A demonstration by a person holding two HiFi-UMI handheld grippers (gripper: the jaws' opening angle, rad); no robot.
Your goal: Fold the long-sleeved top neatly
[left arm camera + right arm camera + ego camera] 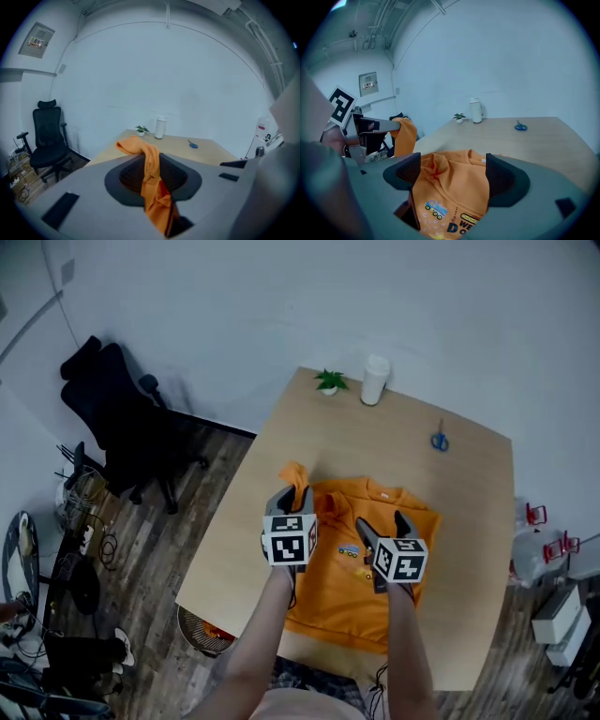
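An orange long-sleeved top [356, 568] lies spread on the wooden table [469, 521], with a printed truck design on its front [440, 211]. My left gripper [292, 493] is raised over the top's left side and is shut on one sleeve [149, 159], which drapes up over its jaws [152, 176]. The right gripper view shows that sleeve [405, 133] hanging from the left gripper [370, 129]. My right gripper [384, 526] hovers above the top's chest. Its jaws [452, 171] stand wide open, with the cloth beneath them and not pinched.
At the table's far edge stand a small potted plant [329, 382] and a white bottle [375, 380]. Blue scissors [440, 441] lie far right. A black office chair [112, 418] stands on the floor to the left, and a basket [202, 632] sits by the table's near left corner.
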